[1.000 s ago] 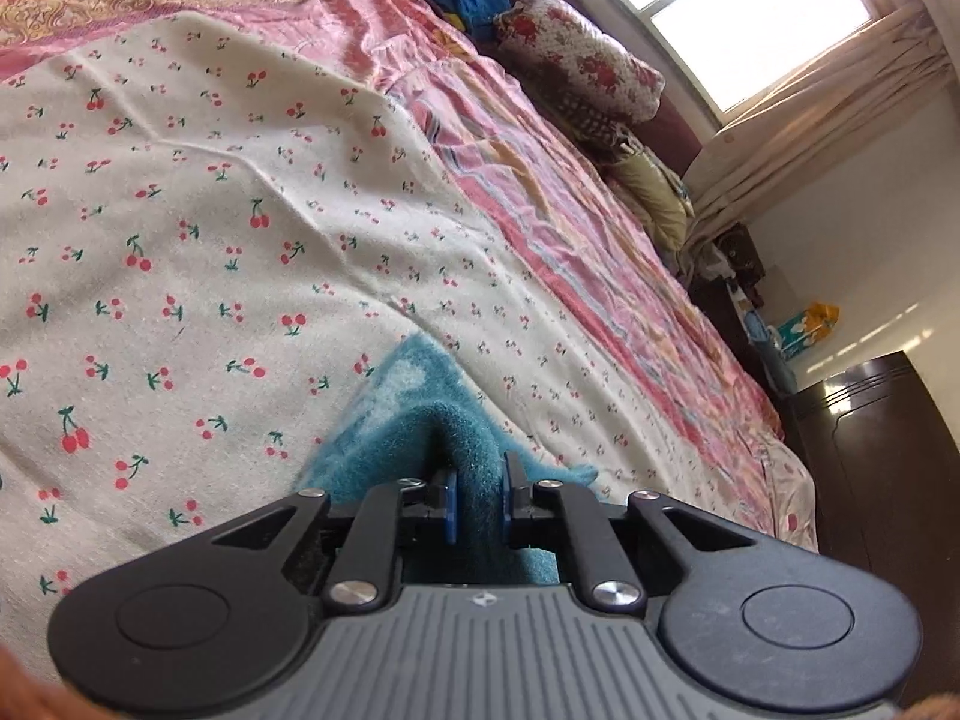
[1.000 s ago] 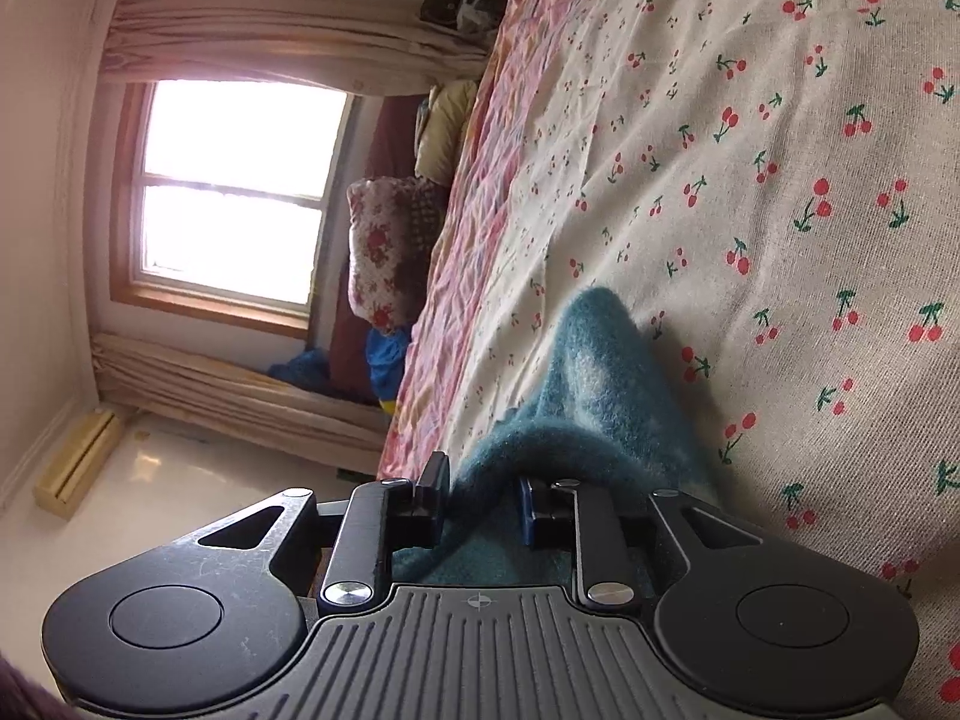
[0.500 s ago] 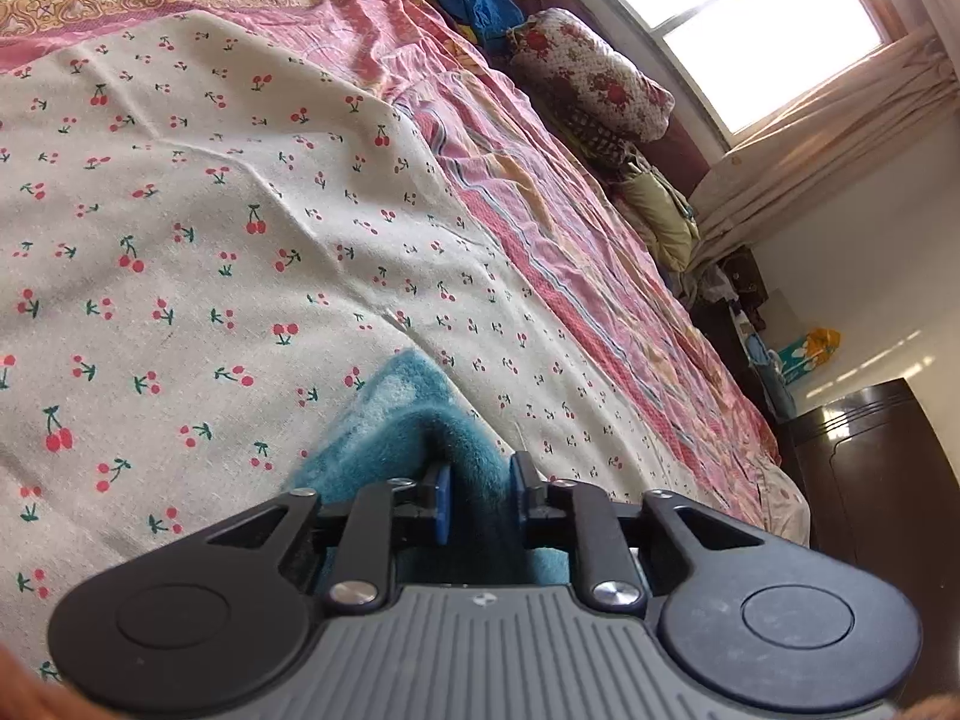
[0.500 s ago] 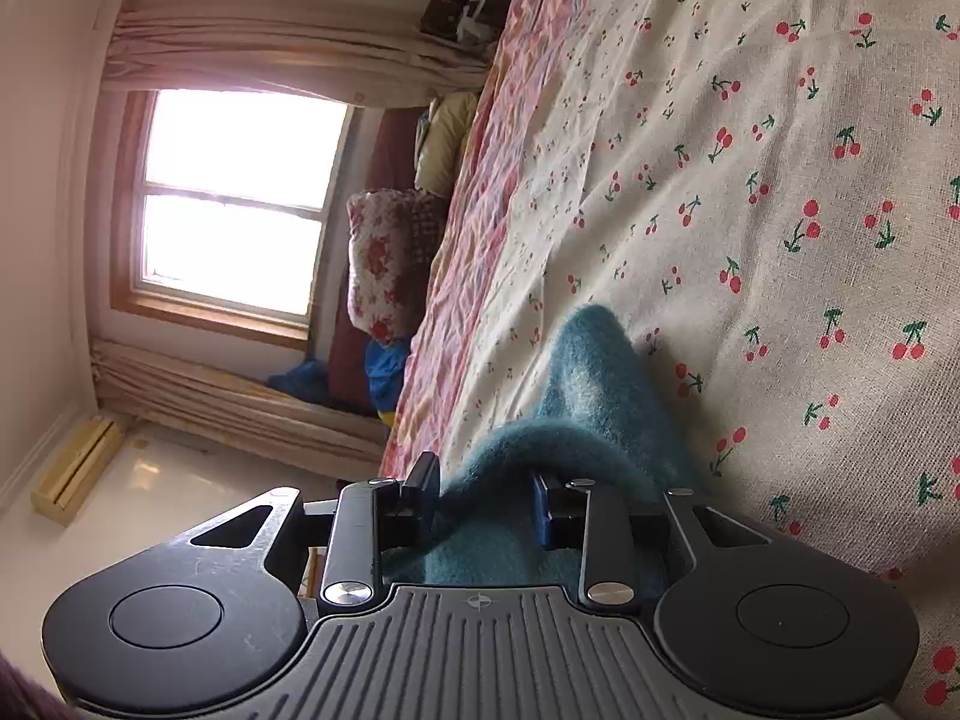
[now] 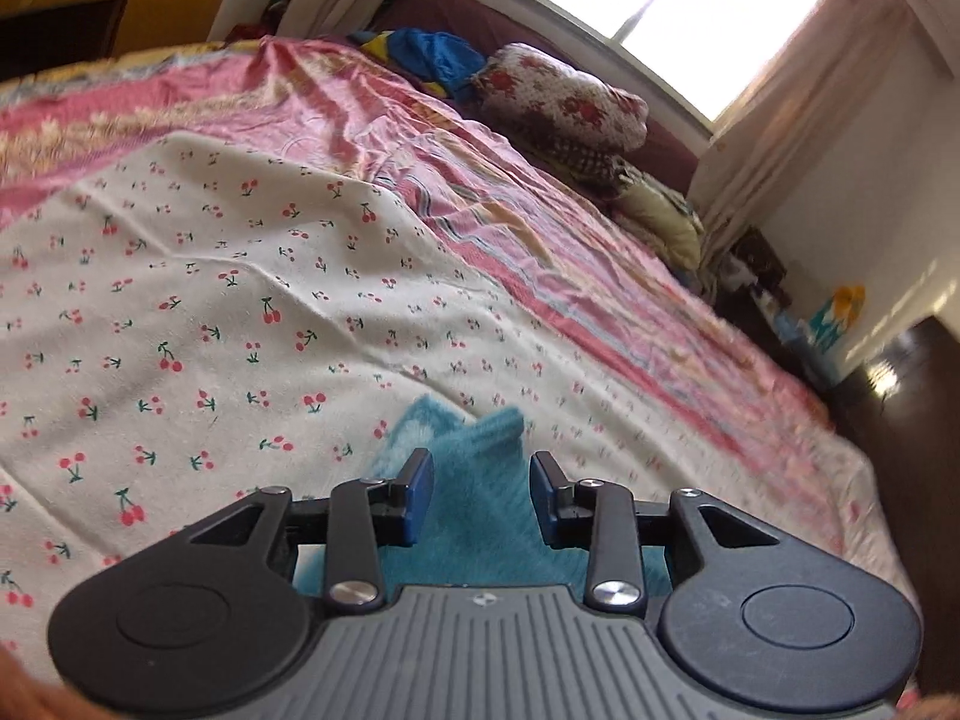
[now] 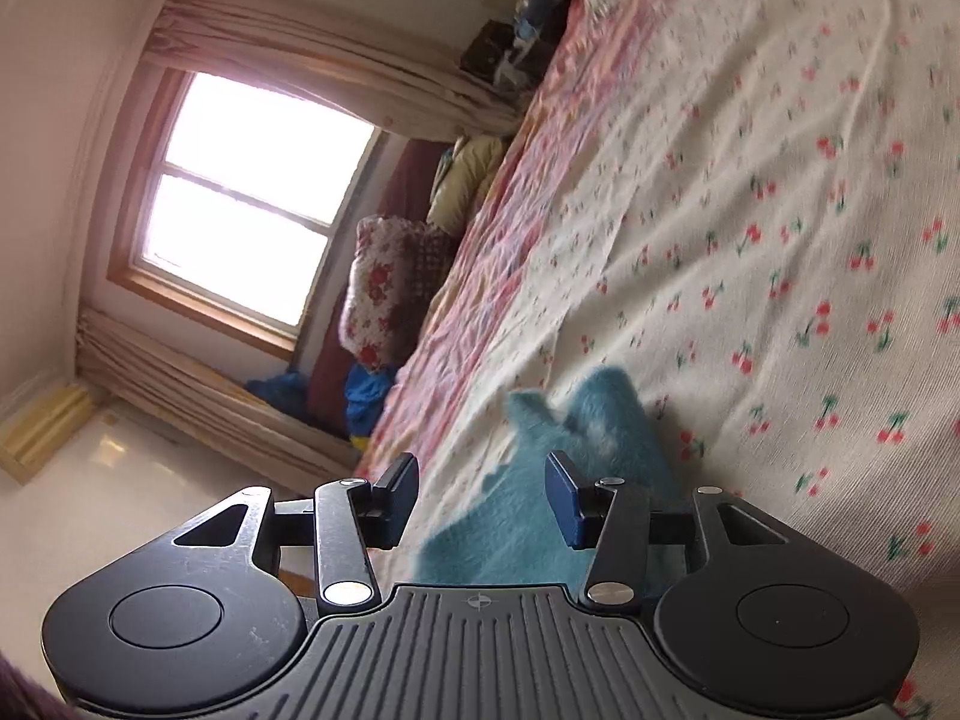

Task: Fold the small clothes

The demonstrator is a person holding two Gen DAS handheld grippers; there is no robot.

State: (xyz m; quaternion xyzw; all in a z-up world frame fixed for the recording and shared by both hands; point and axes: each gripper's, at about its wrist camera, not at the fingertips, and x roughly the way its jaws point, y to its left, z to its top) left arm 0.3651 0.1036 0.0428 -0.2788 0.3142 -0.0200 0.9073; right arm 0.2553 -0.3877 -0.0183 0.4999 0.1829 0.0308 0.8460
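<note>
A small fuzzy teal garment lies on the cherry-print sheet, right under both grippers. In the left wrist view my left gripper is open, its blue pads apart over the cloth, which is not pinched. In the right wrist view the same teal garment lies below my right gripper, which is open too and holds nothing. Two teal points of the garment stick out ahead of the fingers in both views. The near part of the garment is hidden under the gripper bodies.
The cherry-print sheet covers a bed with a pink striped bedspread. A floral pillow and blue cloth lie at the far end under the window. A dark cabinet stands beside the bed.
Both grippers were shut on the teal garment one second ago; they have opened and let it go. The garment now lies flatter on the sheet, and both cameras have lifted.
</note>
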